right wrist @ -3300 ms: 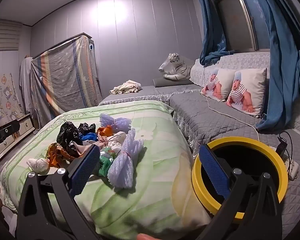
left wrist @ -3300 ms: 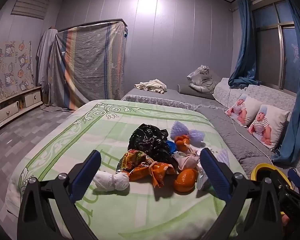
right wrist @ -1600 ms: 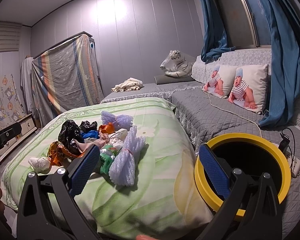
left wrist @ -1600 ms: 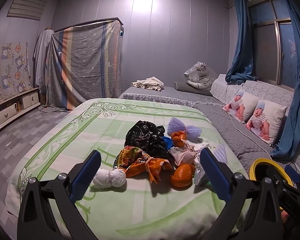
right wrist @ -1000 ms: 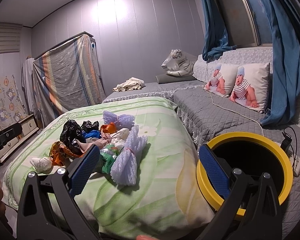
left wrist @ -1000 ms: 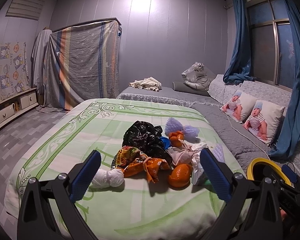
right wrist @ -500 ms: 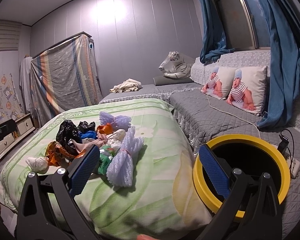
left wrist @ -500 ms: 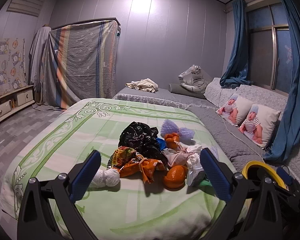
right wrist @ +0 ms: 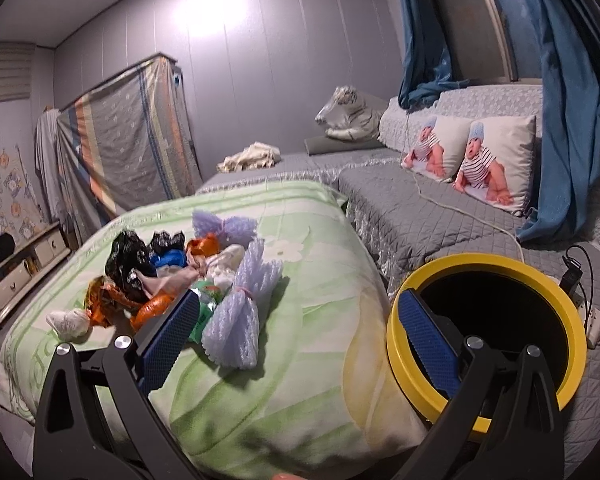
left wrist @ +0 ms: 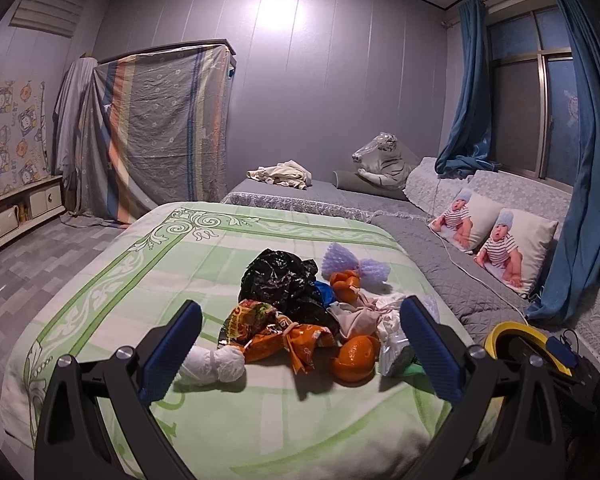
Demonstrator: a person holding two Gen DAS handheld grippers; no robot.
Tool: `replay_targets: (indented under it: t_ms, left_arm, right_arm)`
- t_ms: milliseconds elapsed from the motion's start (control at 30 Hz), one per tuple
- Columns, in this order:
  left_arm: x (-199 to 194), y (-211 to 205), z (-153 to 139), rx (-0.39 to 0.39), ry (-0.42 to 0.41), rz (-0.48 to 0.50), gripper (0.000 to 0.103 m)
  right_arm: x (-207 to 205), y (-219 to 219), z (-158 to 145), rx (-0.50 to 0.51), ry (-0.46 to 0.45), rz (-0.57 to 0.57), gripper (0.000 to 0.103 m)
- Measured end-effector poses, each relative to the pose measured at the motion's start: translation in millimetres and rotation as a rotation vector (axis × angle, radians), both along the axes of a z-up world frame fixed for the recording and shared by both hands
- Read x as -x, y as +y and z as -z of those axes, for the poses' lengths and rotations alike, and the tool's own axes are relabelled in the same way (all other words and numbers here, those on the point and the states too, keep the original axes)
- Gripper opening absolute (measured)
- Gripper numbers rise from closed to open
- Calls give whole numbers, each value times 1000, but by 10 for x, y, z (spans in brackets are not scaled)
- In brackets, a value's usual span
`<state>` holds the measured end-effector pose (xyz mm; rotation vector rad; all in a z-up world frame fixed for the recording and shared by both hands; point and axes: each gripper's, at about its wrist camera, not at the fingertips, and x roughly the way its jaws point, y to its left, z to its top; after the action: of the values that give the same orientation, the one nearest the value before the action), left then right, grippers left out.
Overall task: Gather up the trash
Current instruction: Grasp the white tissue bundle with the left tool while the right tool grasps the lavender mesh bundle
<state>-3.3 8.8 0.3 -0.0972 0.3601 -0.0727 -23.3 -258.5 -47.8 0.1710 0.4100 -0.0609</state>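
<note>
A pile of trash lies on the green bedspread (left wrist: 140, 272): a black plastic bag (left wrist: 280, 280), orange snack wrappers (left wrist: 276, 332), an orange peel (left wrist: 356, 358), a white wad (left wrist: 214, 364) and purple foam nets (left wrist: 354, 268). My left gripper (left wrist: 300, 344) is open and empty, just short of the pile. In the right wrist view the pile (right wrist: 172, 276) lies left, with a purple foam net (right wrist: 244, 304) nearest. My right gripper (right wrist: 298, 344) is open and empty, between the pile and a yellow-rimmed black bin (right wrist: 488, 320) that stands beside the bed.
Grey quilted mattresses (left wrist: 440, 248) run along the right with two baby-print pillows (left wrist: 496, 240) and a plush tiger (left wrist: 380, 160). A white cable and power strip (right wrist: 594, 320) lie behind the bin. Blue curtains (right wrist: 572, 120) hang at right. A covered wardrobe (left wrist: 156, 128) stands at the back.
My left gripper has shifted slightly and the pile sits a little closer. My right gripper has tilted and moved slightly, so the bin looms larger. Nothing was picked up.
</note>
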Motion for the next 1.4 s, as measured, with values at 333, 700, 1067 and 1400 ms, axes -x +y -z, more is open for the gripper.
replay_targets:
  t_ms: [333, 700, 1067, 1400]
  left_arm:
    - [-175, 527, 318, -212, -15, -32, 96]
    - [-665, 864, 732, -42, 190, 31, 96]
    - [-901, 785, 805, -91, 239, 90, 96]
    - [-1001, 669, 863, -201, 252, 203, 91]
  right_arm:
    - [-332, 5, 87, -21, 147, -144, 95]
    - [-675, 244, 178, 0, 231, -237, 95]
    - [-976, 553, 289, 41, 327, -357, 95]
    - [-1159, 407, 326, -47, 387, -356, 88]
